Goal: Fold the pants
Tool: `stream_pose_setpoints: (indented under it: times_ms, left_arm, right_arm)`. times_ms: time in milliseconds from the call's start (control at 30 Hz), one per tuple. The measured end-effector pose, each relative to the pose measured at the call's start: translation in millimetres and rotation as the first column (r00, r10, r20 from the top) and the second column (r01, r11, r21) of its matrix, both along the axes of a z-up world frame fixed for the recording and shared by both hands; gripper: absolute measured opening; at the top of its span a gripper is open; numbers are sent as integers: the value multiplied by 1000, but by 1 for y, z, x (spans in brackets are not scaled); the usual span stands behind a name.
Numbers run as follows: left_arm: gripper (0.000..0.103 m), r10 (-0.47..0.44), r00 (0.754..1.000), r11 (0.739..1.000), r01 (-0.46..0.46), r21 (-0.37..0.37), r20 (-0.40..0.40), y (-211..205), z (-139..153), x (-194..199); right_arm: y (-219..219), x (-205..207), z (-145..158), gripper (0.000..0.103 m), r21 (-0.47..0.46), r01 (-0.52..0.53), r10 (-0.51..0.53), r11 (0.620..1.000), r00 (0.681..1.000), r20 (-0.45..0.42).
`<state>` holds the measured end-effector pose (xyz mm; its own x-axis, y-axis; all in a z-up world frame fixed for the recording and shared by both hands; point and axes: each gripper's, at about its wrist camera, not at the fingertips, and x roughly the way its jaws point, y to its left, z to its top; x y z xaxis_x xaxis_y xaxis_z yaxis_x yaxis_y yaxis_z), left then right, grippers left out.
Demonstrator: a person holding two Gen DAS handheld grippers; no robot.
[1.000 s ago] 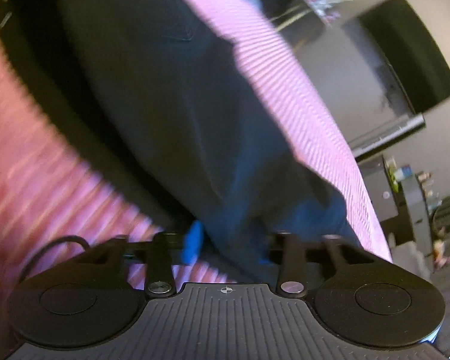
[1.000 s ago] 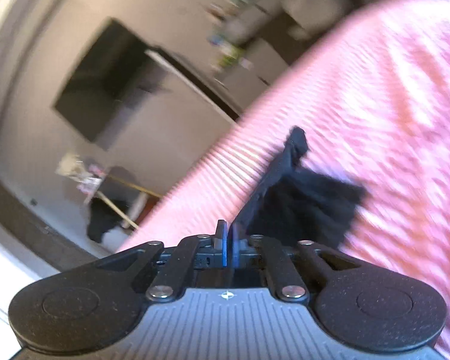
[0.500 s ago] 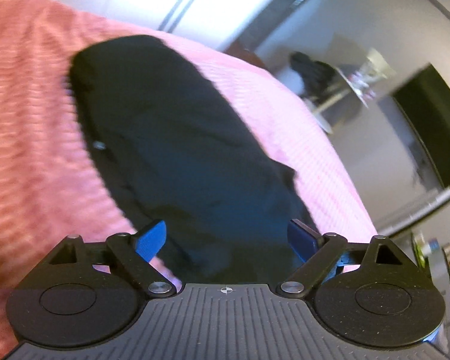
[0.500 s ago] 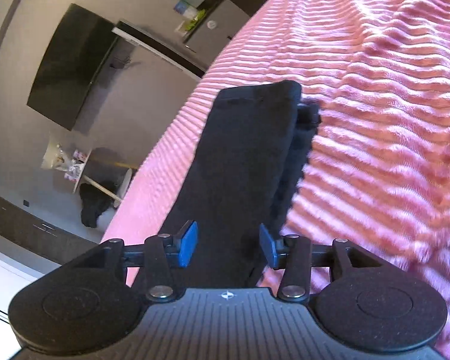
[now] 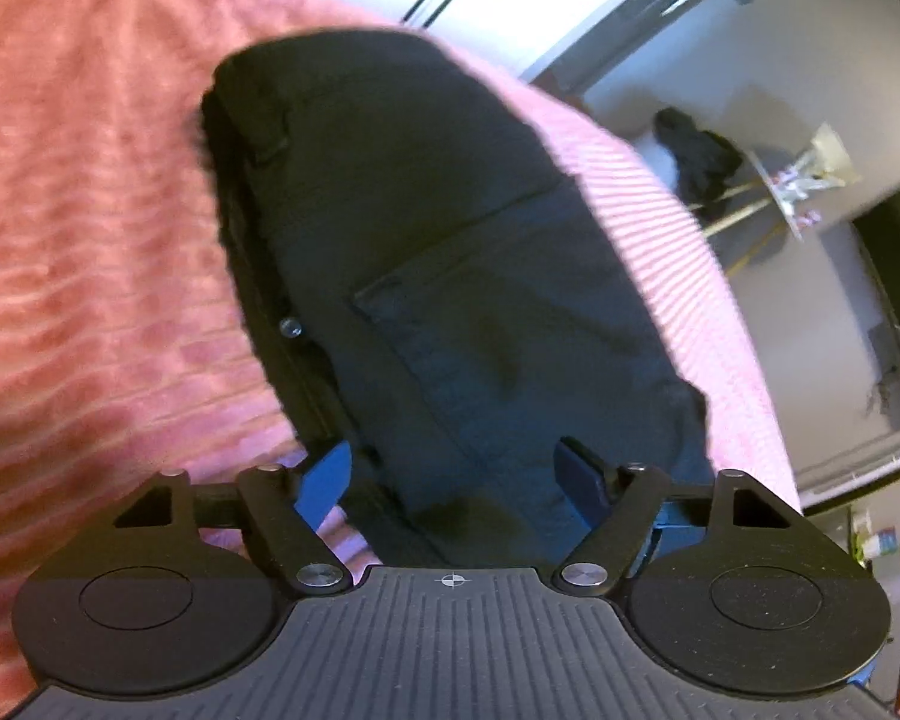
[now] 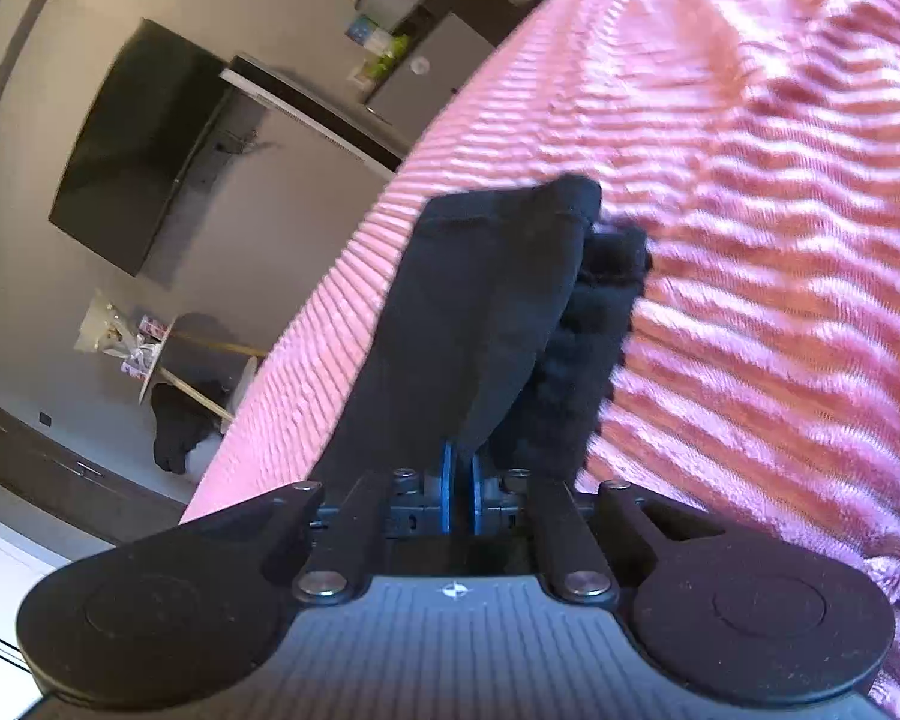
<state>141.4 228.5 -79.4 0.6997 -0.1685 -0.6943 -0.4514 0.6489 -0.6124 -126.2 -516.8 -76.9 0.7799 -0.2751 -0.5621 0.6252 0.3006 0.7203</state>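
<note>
Pinching the black pants point(image 6: 480, 324) at one end, the right gripper point(image 6: 459, 480) closes, while the left gripper point(image 5: 456, 474), spread but narrowing, seemingly must grasp before the next fold.

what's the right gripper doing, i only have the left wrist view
Observer: The right gripper is closing its jaws, with a fold of the black pants between them.
Operator: do the layers line up at that end
Observer: Not quite. In the right wrist view a fuzzy black layer sticks out beside the smooth top layer, on the side toward the middle of the pink blanket.
</note>
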Motion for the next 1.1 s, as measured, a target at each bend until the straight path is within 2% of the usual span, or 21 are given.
stream_pose_setpoints:
  times_ms: [33,100,133,233,267,367,467,533,567,600,633,667,700,733,800,867,900,967,1000,1033,1100]
  left_arm:
    - [78,6,1000,1000,-6,-9,1,2,-3,3]
    - [62,31,999,999,-31,-17,9,5,-2,5]
    - [57,32,999,999,-32,-19,14,7,-1,8]
    - [15,41,999,999,-41,0,3,13,0,10]
    - [9,49,999,999,-49,-3,3,17,1,8]
    - [6,71,995,996,-67,-61,76,28,7,-9]
    - [5,52,992,999,-51,-18,115,29,15,-27]
    - [6,18,997,998,-22,53,69,27,16,-30]
    - [7,18,999,996,-20,85,31,27,16,-31]
    - [14,29,999,993,-31,112,21,28,18,-34]
    - [25,44,999,990,-47,136,28,29,21,-37]
    - [56,57,998,984,-61,164,34,31,23,-40]
    - [78,70,997,979,-77,188,44,33,28,-42]
    - [82,79,995,974,-91,208,69,35,33,-45]
    - [81,57,993,962,-83,260,105,37,41,-45]
    - [83,46,989,941,-90,326,142,33,51,-41]
    - [88,35,986,930,-92,356,164,30,54,-40]
    - [95,27,986,906,-94,412,165,18,57,-30]
    - [95,24,988,890,-90,446,152,13,55,-22]
    - [95,19,990,876,-82,475,137,10,52,-16]
    - [94,-5,996,856,-43,515,92,7,41,-6]
  right_arm:
    - [-1,1,-2,11,15,2,-2,1000,1000,4]
    - [-2,3,-4,11,28,3,-3,1000,1000,11]
    - [-2,5,-1,7,17,3,-3,1000,1000,5]
    - [3,11,12,3,-53,-13,12,999,1000,-23]
    - [6,11,18,3,-79,-16,13,997,999,-32]
    - [13,4,35,3,-158,-12,10,987,1000,-14]
    - [17,1,37,3,-235,-20,-2,972,996,-93]
    - [13,8,28,10,-231,-58,2,971,972,-236]
    - [13,8,27,15,-233,-54,-14,971,961,-278]
    - [15,3,30,17,-258,-24,-54,966,955,-291]
    - [17,-1,35,20,-282,-9,-76,959,954,-289]
    - [20,-4,42,23,-309,6,-99,951,953,-287]
    - [24,-4,51,27,-340,13,-114,940,953,-280]
    - [30,-1,60,29,-370,3,-111,929,956,-271]
    - [50,16,82,29,-438,-61,-53,897,968,-244]
    - [78,44,95,29,-471,-177,78,864,972,-221]
    - [98,67,101,30,-472,-276,198,837,958,-209]
    - [137,112,102,40,-450,-453,406,769,891,-203]
    - [166,141,99,44,-432,-556,519,710,828,-213]
    - [191,166,95,45,-413,-633,598,655,768,-228]
    - [247,215,86,45,-389,-760,728,521,633,-262]
